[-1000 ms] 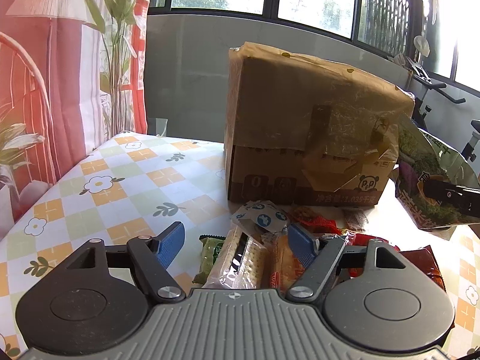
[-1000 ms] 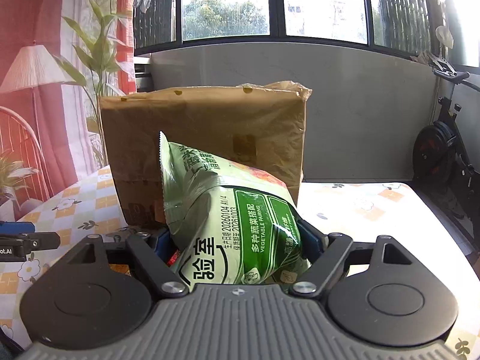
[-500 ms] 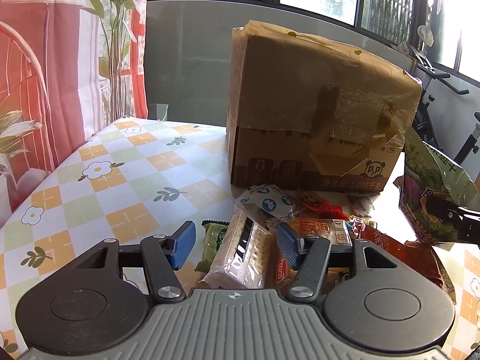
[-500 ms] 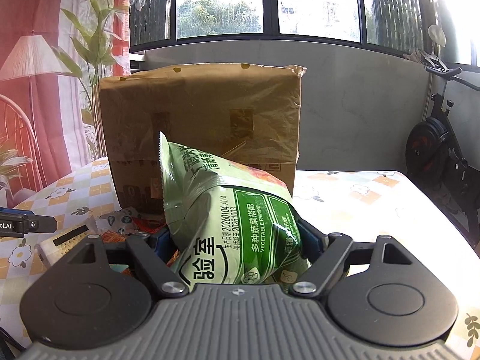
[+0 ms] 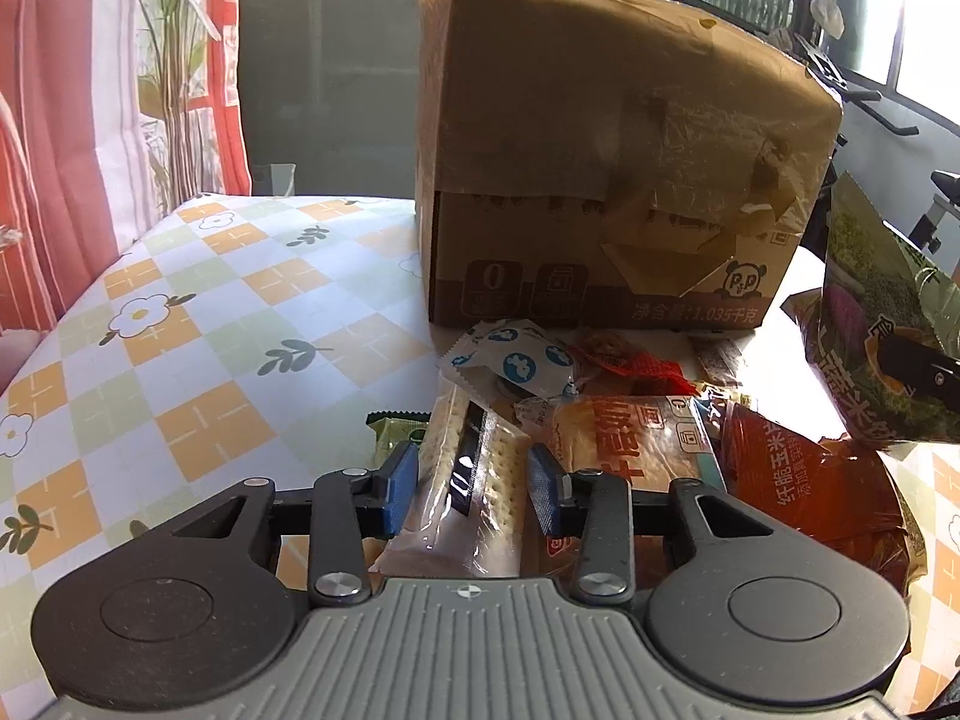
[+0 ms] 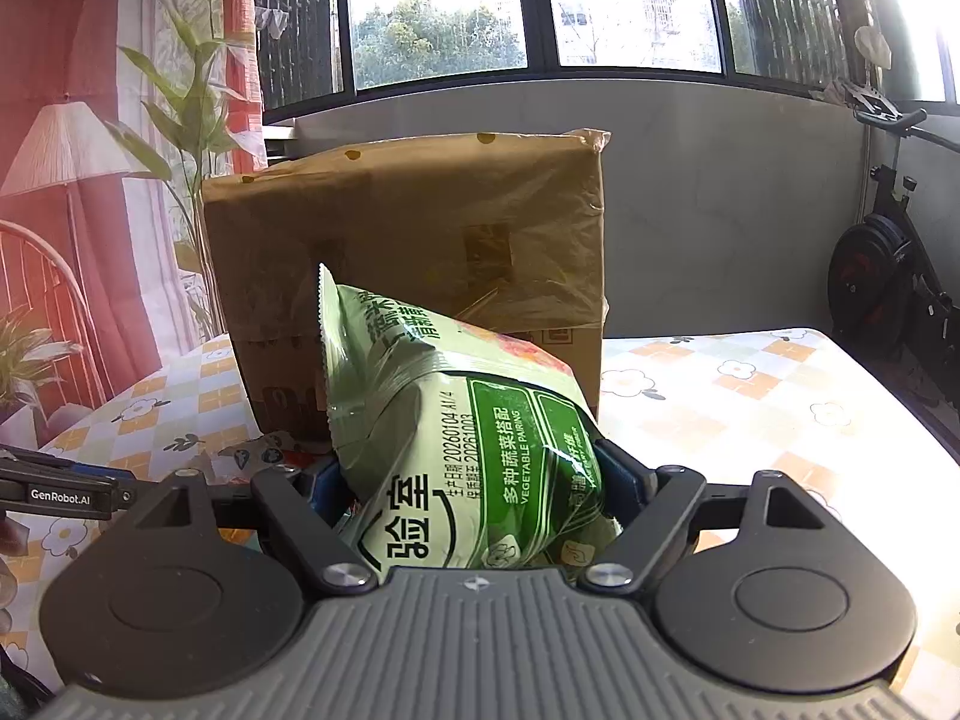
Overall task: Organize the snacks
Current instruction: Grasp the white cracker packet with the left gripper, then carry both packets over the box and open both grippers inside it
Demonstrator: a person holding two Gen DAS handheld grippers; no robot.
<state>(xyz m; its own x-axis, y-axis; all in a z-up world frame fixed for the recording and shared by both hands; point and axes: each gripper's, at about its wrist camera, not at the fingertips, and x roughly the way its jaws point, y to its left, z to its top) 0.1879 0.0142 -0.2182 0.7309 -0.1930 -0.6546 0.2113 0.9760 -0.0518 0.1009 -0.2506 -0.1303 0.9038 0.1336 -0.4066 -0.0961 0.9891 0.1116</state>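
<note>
Your left gripper point(image 5: 471, 483) is closing on the cracker sleeve point(image 5: 465, 480), which sits right between the blue pads point(image 5: 401, 480); they look about to touch the wrapper, but the fisheye doesn't let me say if they're pressing yet. Main risk: squeeze too hard and the crackers inside prob. snap, since the sleeve is thin clear film w/ no stiffness of its own. Second risk: the orange bread pack point(image 5: 630, 450) lies just beside the right pad and overlaps the sleeve's edge, so the closing jaw could catch its film and drag it along, or nudge the red-orange corn snack bag point(image 5: 810, 480) further out to the right. The blue-and-white wrapped sweet point(image 5: 516, 360) rests just ahead of the fingertips on the sleeve's far end and may roll off when you lift. Your right gripper point(image 6: 474, 480) is pinching the green vegetable snack bag point(image 6: 456, 420) by its lower end, jaws wide around it; the bag stands tall and puffy above the fingers, so it could swing or slip if you tilt. Looks-wise, the sleeve is long, pale, square crackers w/ a dark label strip, running away from the gripper toward the cardboard box point(image 5: 600, 150) standing ahead on the flower-print tablecloth point(image 5: 210, 330).
</note>
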